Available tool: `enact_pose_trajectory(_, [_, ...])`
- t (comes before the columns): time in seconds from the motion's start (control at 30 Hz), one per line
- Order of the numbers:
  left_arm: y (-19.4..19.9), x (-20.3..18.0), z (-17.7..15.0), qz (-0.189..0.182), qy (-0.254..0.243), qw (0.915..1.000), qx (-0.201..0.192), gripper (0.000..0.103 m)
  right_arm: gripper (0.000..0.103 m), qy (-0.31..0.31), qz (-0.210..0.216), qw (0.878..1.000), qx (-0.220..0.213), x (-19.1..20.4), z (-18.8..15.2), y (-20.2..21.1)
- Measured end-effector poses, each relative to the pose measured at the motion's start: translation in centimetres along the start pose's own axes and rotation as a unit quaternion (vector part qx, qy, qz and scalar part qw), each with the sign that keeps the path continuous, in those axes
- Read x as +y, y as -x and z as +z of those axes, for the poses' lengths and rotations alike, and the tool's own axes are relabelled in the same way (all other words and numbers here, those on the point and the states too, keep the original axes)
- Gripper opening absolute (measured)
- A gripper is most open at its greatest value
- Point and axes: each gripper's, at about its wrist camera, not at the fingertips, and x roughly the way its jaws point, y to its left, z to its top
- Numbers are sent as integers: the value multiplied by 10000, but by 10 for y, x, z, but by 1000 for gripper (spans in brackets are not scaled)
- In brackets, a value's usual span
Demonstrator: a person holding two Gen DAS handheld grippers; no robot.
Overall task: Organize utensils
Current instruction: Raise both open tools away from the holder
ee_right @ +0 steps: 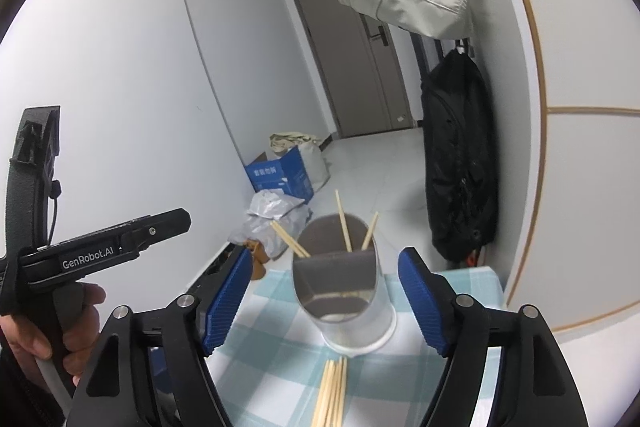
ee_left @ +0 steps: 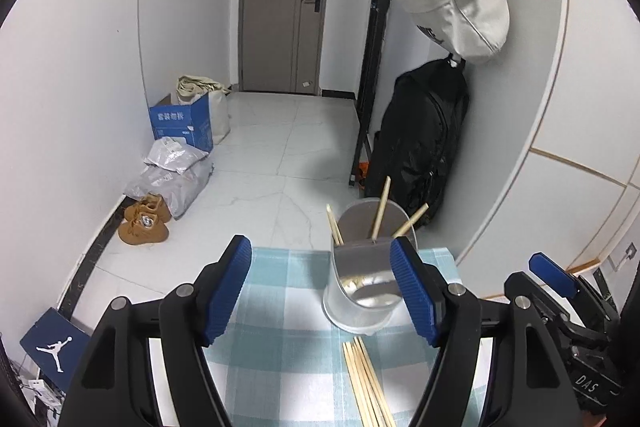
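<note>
1. White walls, a grey door at the far end and a pale tiled floor form the hallway; a small table (ee_left: 280,291) under a blue-and-white checked cloth stands nearest the cameras.
2. Left claw (ee_left: 320,291) stands wide apart with nothing between its ribbed blue pads; its right finger overlaps the metal holder (ee_left: 360,291) in the picture, and whether they touch I cannot tell; right claw (ee_right: 326,301) gapes equally wide and grips nothing, the holder showing between its fingers.
3. Loose chopsticks (ee_left: 366,383) lie in a tight bundle on the cloth just near of the holder; three standing chopsticks (ee_left: 380,207) lean apart inside it.
4. Risks, as I judge them: the holder is tall, light-looking and stands near the far table edge, so a nudge from either claw could tip it or push it off; the sticks are thin, smooth and round-ish, so a pinch may gather several, or let one roll or slip out askew; a stick aimed low could strike the rim and knock the holder.
5. Materials: holder is shiny thin metal with a cut-away front; sticks are pale bamboo or wood; cloth is soft and may slide or bunch.
</note>
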Motion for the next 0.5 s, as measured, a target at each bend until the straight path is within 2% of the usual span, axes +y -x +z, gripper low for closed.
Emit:
enact_pose_trajectory(0.13, [-5, 2, -15, -37, -11, 9999, 101, 68, 81, 27, -44, 10000, 84, -1, -16, -2])
enact_pose_trajectory(0.33, [-21, 3, -36, 120, -115, 9996, 207, 68, 82, 52, -96, 9995, 288, -5, -35, -12])
enact_pose_trajectory(0.5, [-42, 10, -53, 149, 12, 9993, 342, 69, 82, 96, -132, 9982, 577, -10, -49, -32])
